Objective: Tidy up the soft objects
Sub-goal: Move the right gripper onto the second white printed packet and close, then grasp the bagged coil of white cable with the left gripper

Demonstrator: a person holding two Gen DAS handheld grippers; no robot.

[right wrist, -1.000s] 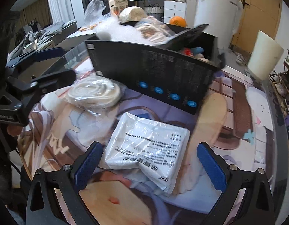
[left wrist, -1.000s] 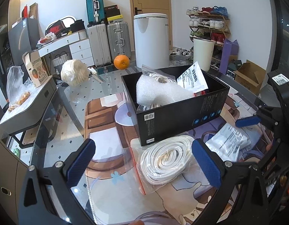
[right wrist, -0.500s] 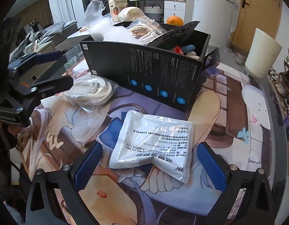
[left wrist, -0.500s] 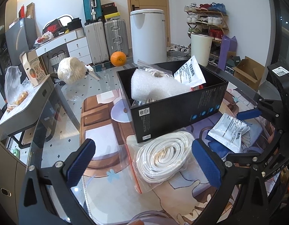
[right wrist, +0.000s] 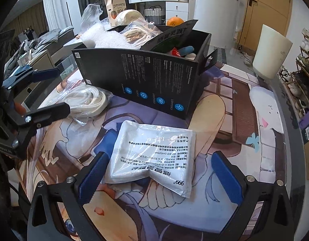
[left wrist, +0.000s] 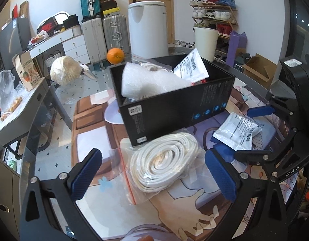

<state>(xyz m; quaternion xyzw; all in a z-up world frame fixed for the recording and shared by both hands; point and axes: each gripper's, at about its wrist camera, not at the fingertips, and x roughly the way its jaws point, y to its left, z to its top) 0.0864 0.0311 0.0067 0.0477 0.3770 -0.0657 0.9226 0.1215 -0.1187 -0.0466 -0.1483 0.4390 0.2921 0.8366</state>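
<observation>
Several soft items fill black box (left wrist: pixel 174 108).

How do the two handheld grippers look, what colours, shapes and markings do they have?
Both are alike: a black frame forking into two arms with silver screws, each ending in a blue ribbed pad. The left gripper and the right gripper show this. In the left wrist view, the right gripper's body carries a white label, a green light and the letters "DAS".

Glass table (left wrist: pixel 60 120), printed mat (right wrist: pixel 224 104), black box (right wrist: pixel 146 78), bagged cord (left wrist: pixel 164 160), white pouch (right wrist: pixel 154 156)
</observation>
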